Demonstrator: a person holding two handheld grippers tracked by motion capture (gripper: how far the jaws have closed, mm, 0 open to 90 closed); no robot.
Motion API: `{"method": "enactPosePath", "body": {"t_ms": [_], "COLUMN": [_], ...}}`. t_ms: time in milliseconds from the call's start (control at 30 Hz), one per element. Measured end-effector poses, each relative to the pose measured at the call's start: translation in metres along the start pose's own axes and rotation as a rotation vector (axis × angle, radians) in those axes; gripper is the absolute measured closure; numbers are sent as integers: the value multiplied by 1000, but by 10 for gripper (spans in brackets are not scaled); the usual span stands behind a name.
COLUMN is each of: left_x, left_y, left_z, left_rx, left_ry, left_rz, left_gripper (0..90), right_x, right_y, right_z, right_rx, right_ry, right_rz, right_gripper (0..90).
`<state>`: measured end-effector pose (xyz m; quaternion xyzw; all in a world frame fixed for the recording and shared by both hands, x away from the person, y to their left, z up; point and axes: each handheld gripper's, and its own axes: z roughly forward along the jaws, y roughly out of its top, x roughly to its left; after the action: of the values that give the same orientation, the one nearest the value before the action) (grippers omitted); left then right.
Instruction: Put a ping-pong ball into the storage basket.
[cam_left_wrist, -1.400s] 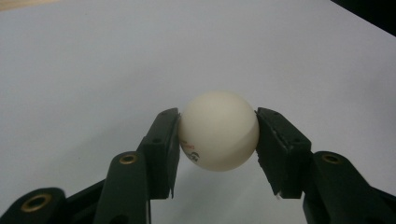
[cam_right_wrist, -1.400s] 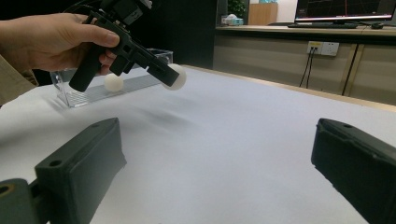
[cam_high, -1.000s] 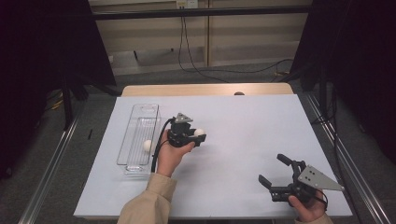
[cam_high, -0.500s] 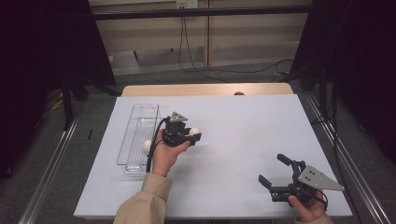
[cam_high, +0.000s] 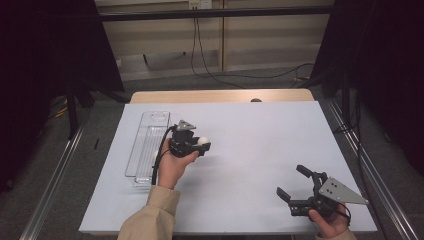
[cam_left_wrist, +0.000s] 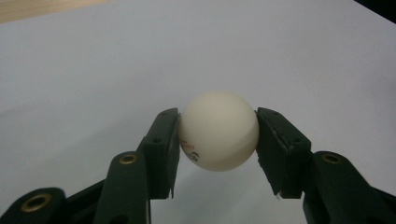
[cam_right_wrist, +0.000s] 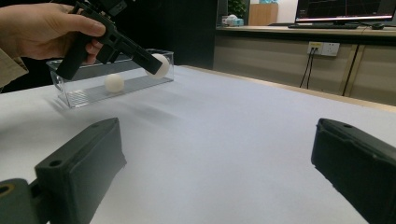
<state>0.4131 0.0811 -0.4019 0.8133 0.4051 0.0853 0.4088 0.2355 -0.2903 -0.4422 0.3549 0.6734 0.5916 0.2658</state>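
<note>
Only the left hand (cam_high: 172, 162) has shifted since a second ago, drifting a touch toward the tray with its ball; everything else sits as it was.

The desk (cam_high: 260, 150) is covered by a big white sheet, with a strip of bare wood showing along its far edge. A clear tray (cam_high: 145, 150) lies lengthwise near the left edge of the desk, running from about the middle toward the far side. In the right gripper view one white ball (cam_right_wrist: 114, 82) rests on the tray's floor.

The left gripper (cam_high: 202, 146) hangs just right of the tray, raised off the sheet, roughly midway between the near and far edges. Its two black jaws are clamped on a second ball (cam_left_wrist: 218, 129), one pad pressed to each side; a small printed mark shows low on the ball's left. From the right gripper view that ball (cam_right_wrist: 159, 65) sits in front of the tray's end wall, above the desk surface and outside the tray.

The right gripper (cam_high: 295, 185) stays low at the near right corner of the desk, in the right hand (cam_high: 327, 222), jaws spread wide with nothing between them but bare sheet. A grey three-cornered plate rides on top of it.
</note>
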Motion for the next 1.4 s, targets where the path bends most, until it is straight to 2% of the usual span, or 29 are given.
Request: {"method": "enactPosePath", "body": {"t_ms": [1400], "left_x": [23], "left_y": [-9], "left_z": [-31], "left_rx": [-13], "left_ry": [52], "left_rz": [-29], "left_gripper": [511], "right_x": [1], "right_y": [0], "right_z": [0], "right_rx": [3], "right_ry": [2], "right_rz": [-2], "right_gripper": [16]}}
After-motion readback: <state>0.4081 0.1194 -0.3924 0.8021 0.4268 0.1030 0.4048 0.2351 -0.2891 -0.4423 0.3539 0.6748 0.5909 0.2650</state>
